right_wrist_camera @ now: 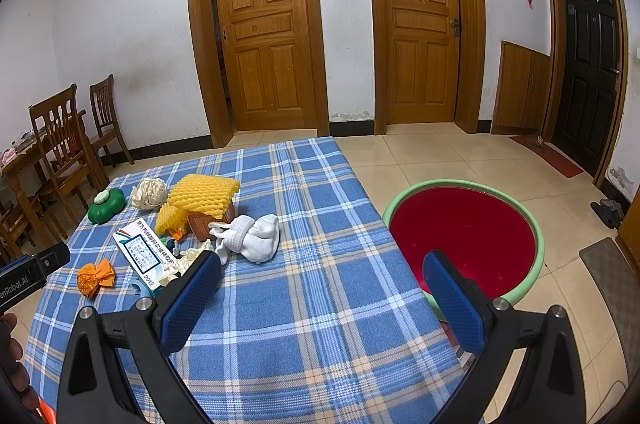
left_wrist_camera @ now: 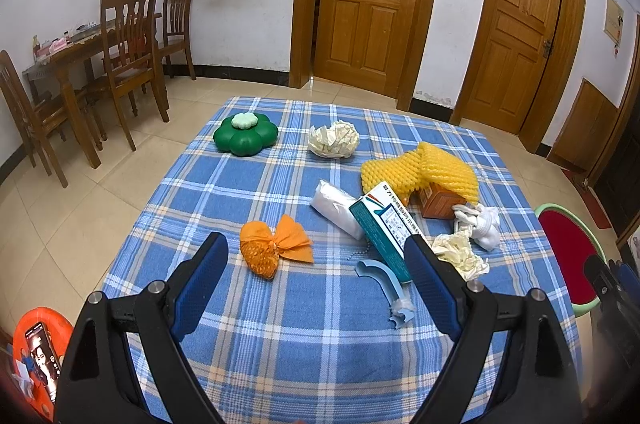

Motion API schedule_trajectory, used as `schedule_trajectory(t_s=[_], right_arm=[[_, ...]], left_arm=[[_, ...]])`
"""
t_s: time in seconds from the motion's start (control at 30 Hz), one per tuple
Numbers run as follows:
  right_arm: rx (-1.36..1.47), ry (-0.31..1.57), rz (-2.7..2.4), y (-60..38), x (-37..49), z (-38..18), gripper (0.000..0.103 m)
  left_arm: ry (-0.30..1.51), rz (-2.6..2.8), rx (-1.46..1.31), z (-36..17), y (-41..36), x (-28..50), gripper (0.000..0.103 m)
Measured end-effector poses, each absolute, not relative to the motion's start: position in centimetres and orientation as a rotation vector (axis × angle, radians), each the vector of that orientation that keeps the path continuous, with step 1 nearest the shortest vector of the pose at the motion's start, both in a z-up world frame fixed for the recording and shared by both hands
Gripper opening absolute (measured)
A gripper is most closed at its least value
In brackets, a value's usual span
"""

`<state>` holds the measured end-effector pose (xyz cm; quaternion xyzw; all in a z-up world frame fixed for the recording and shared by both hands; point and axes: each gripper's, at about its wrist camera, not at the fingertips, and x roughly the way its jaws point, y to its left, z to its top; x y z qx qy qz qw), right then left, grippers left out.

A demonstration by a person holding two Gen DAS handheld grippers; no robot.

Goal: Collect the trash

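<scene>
Blue plaid cloth covers the worktop (left_wrist_camera: 280, 344), beside a red basin (right_wrist_camera: 464, 236) on the floor. Trash lies scattered: yellow foam netting (left_wrist_camera: 424, 168), teal medicine box (left_wrist_camera: 380, 228), orange mesh bundle (left_wrist_camera: 272, 244). Left hand-held gripper (left_wrist_camera: 316, 260) and right hand-held gripper (right_wrist_camera: 320, 280) both hover spread apart, empty.

Tablecloth (left_wrist_camera: 304, 344): woven cloth, matt, coarse weave. Yellow foam net (left_wrist_camera: 424, 168) w/ bumpy mesh; orange net bag (left_wrist_camera: 268, 248) fine mesh; crumpled paper (left_wrist_camera: 334, 139); carton (left_wrist_camera: 380, 230) smooth card. Basin (right_wrist_camera: 536, 224) glossy plastic, doors (right_wrist_camera: 264, 24) varnished wood, floor tiles (right_wrist_camera: 460, 160) shiny.
</scene>
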<state>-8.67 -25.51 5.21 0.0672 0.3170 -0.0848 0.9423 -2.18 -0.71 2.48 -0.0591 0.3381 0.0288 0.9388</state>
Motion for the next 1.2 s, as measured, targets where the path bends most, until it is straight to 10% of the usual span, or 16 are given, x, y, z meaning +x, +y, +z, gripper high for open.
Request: schedule_trajectory(t_s=[1.2], right_arm=[[0.169, 0.752, -0.147, -25.4, -5.5, 2.5, 0.103]], left_arm=[[0.764, 0.079, -0.146, 0.2, 1.8, 0.6, 0.09]])
